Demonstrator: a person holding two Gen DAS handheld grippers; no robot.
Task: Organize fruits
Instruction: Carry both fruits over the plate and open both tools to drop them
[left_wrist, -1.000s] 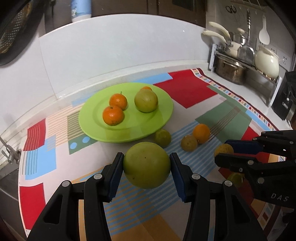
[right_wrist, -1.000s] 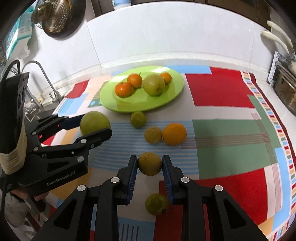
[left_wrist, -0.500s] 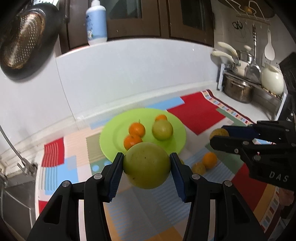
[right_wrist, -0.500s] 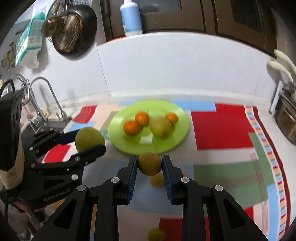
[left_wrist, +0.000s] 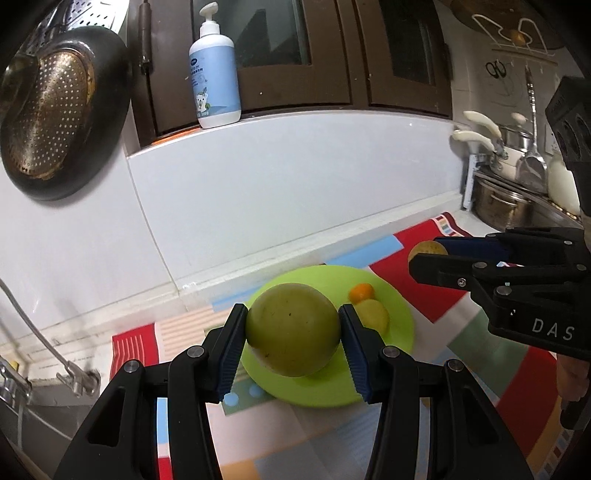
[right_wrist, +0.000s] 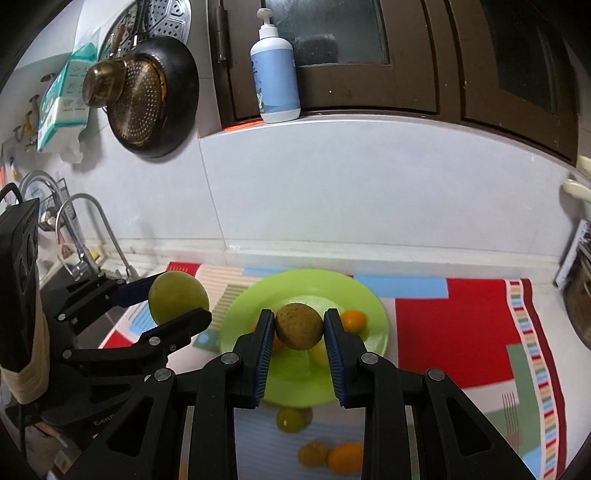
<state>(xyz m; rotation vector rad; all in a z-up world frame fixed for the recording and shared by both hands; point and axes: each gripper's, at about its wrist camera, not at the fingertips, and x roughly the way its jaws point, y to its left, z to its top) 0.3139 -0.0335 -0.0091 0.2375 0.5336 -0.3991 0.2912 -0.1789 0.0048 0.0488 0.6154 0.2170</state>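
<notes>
My left gripper (left_wrist: 292, 334) is shut on a large green fruit (left_wrist: 292, 329) and holds it in the air in front of the green plate (left_wrist: 400, 312). My right gripper (right_wrist: 298, 329) is shut on a small brownish-yellow fruit (right_wrist: 298, 325), also held above the plate (right_wrist: 288, 284). On the plate lie a small orange (right_wrist: 353, 319) and a yellow-green fruit (left_wrist: 375, 315); other fruit there is hidden behind the held ones. Each gripper shows in the other's view: the right gripper (left_wrist: 428, 254) at the right, the left gripper (right_wrist: 177, 301) at the left.
Three loose fruits lie on the colourful mat in front of the plate: a green one (right_wrist: 290, 419), a yellowish one (right_wrist: 313, 454) and an orange (right_wrist: 345, 457). A tap (right_wrist: 88, 236) and sink are left. A soap bottle (right_wrist: 275, 70) stands on the ledge, pots (left_wrist: 498, 203) right.
Both grippers have risen with their fruit and tilted up, so the wall and cabinets now fill the upper views. The plate sits lower and the loose fruits on the mat have dropped toward the bottom edge.
</notes>
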